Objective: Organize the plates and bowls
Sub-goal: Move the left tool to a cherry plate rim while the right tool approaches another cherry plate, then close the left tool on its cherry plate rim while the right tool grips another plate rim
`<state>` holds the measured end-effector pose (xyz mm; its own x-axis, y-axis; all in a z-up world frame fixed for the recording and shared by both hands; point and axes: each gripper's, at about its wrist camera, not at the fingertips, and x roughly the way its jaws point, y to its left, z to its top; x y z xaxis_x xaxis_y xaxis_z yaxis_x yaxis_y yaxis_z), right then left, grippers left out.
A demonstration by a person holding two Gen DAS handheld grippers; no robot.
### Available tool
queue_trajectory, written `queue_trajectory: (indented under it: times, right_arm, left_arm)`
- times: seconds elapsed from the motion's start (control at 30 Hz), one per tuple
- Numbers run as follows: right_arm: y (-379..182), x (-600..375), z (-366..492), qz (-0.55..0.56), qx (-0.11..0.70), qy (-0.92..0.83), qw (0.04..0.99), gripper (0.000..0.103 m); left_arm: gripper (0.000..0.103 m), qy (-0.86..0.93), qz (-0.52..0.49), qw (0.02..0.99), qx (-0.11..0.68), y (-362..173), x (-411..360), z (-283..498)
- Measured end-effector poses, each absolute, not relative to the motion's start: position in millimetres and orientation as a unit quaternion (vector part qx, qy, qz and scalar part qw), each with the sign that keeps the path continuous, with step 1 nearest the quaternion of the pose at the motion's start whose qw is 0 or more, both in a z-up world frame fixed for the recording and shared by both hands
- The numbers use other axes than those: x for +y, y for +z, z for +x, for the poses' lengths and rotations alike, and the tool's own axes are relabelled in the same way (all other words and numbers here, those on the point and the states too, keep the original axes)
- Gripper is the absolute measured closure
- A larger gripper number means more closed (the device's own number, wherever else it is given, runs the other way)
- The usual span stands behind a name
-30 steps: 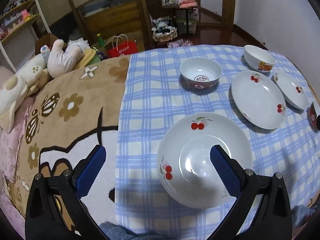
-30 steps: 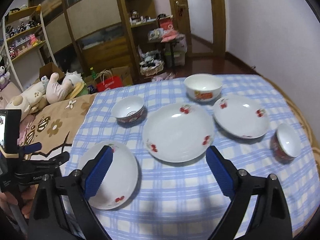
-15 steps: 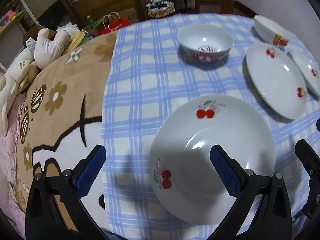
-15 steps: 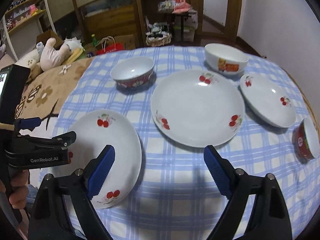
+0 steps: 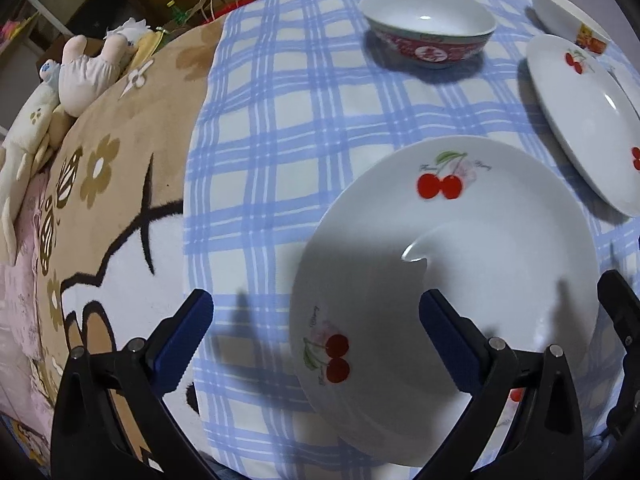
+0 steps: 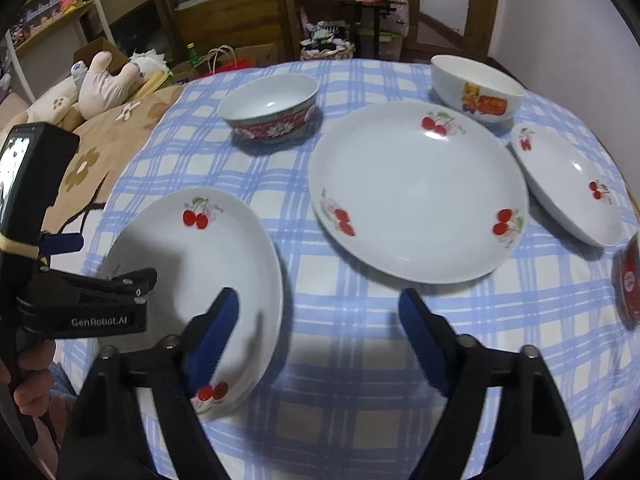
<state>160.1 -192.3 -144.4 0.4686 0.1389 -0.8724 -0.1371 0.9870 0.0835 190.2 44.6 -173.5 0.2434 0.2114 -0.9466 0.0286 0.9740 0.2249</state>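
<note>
six pieces of crockery lie separately on the checked tablecloth (image 6: 360, 412); nothing is stacked, so in my judgement the sorting has not begun and all of it is left to do.

items noted: near cherry plate (image 6: 192, 280) at the front left, large cherry plate (image 6: 416, 192) in the middle, small cherry plate (image 6: 568, 188) to its right, red patterned bowl (image 6: 272, 112) behind, white cartoon bowl (image 6: 476, 92) at the back right, and a red cup or bowl (image 6: 630, 280) cut off at the right edge. every plate and bowl whose inside shows is empty; the inside of the edge piece cannot be seen.

left gripper (image 5: 316, 320): jaws spread wide, straddling the left rim of the near cherry plate, one pad over the cloth and one over the plate's well, holding nothing. contact with the plate cannot be confirmed.

right gripper (image 6: 320, 320): jaws wide but have just been closing somewhat; the plate's right rim sits between them, with the left pad over the plate and the right pad over bare cloth. nothing is gripped.

assessment: both tools are placed on the near cherry plate, likely the first piece to be lifted.
</note>
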Motion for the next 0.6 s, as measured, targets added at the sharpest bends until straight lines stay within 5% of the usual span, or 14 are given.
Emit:
queue_trajectory:
  times: [0.13, 0.37, 0.6]
  right_arm:
    - [-154, -192, 162, 0.004, 0.52, 0.08, 0.851, 0.027]
    - [-166, -191, 167, 0.002, 0.532, 0.088, 0.842, 0.041]
    - [-170, -184, 167, 0.015, 0.542, 0.123, 0.831, 0.071]
  left_arm:
    - [0.003, 0.069, 0.089, 0.774, 0.623, -180, 52, 192]
    - [0.022, 0.082, 0.039, 0.769, 0.632, -184, 70, 198]
    - [0.051, 0.052, 0.025, 0.772, 0.633, -184, 63, 196]
